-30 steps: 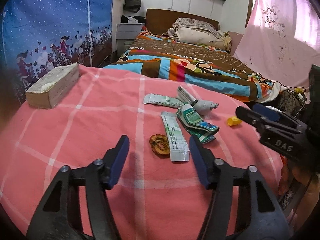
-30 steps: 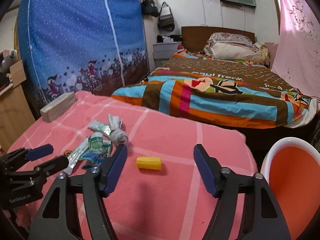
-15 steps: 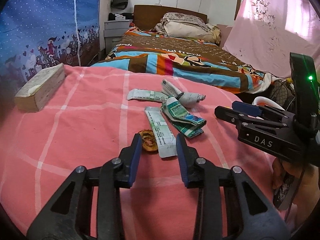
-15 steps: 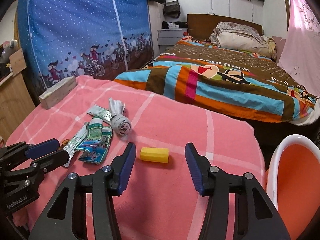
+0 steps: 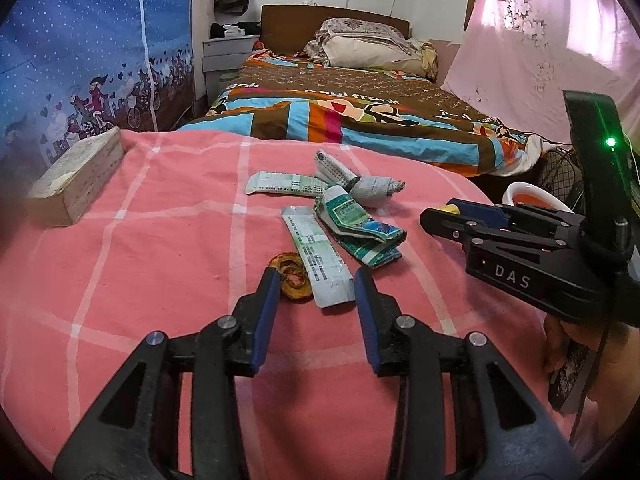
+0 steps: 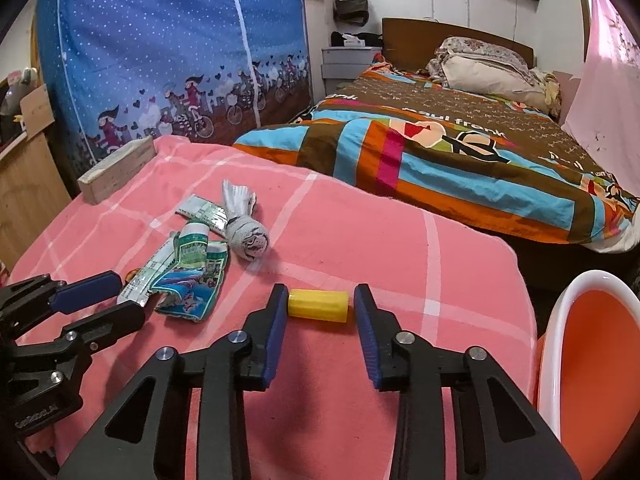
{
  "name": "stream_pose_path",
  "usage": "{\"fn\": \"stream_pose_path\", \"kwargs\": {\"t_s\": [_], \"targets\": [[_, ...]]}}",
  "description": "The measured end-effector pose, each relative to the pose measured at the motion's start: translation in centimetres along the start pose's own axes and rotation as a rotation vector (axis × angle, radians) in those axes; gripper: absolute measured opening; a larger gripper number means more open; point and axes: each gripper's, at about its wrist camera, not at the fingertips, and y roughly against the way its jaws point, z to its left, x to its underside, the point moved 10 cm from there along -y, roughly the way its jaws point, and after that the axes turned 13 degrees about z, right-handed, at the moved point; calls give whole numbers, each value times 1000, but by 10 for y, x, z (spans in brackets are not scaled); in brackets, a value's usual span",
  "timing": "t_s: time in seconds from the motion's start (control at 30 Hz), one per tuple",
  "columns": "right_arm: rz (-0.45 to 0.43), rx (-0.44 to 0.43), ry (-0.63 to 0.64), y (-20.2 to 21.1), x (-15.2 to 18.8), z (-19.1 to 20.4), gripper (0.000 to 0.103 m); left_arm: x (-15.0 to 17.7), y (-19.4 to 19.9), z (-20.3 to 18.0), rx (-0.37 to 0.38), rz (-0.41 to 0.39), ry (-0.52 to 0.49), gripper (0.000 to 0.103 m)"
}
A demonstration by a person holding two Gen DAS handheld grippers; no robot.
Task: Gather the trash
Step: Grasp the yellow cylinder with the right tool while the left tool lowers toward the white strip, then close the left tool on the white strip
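Nothing is being shown inside the orange bin [image 6: 592,364] at the table's right edge, so the collecting is judged to be only beginning. The yellow cap [image 6: 318,305] is being bracketed by the right gripper [image 6: 320,306], whose jaws are being held apart and just beside the cap's two ends, not yet pinching it. The orange peel [image 5: 291,276] and the near white sachet [image 5: 318,262] are being straddled by the spread left gripper [image 5: 316,284], while the crumpled green wrapper [image 5: 360,230], far sachet [image 5: 286,183] and rolled grey wad [image 5: 370,189] are being left lying on the pink cloth [image 5: 160,240].

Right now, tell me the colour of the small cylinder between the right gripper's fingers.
Yellow cylinder; right wrist view.
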Motion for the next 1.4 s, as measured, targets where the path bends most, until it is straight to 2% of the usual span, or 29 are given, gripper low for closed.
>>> {"fn": "stream_pose_path", "kwargs": {"t_s": [0.3,0.47,0.77,0.9,1.07,1.23,1.4], "targets": [[-15,-19,2,5,1,2,28,6,8,-7,23,-10,-18,40],[-16,-20,18,7,3,6,28,5,-2,-8,-10,26,-24,37],[-12,-21,21,6,5,8,28,-1,-6,-12,-34,26,-40,34],[-10,-35,14,6,7,7,28,-2,2,-8,-6,-6,-13,35],[-10,-42,18,7,8,8,28,-1,-5,-1,-1,20,21,36],[-14,-46,14,8,9,7,28,-6,-2,-16,-7,0,-33,36],[-12,-74,-45,8,9,-7,28,-10,-6,-23,-37,3,-79,36]]}}
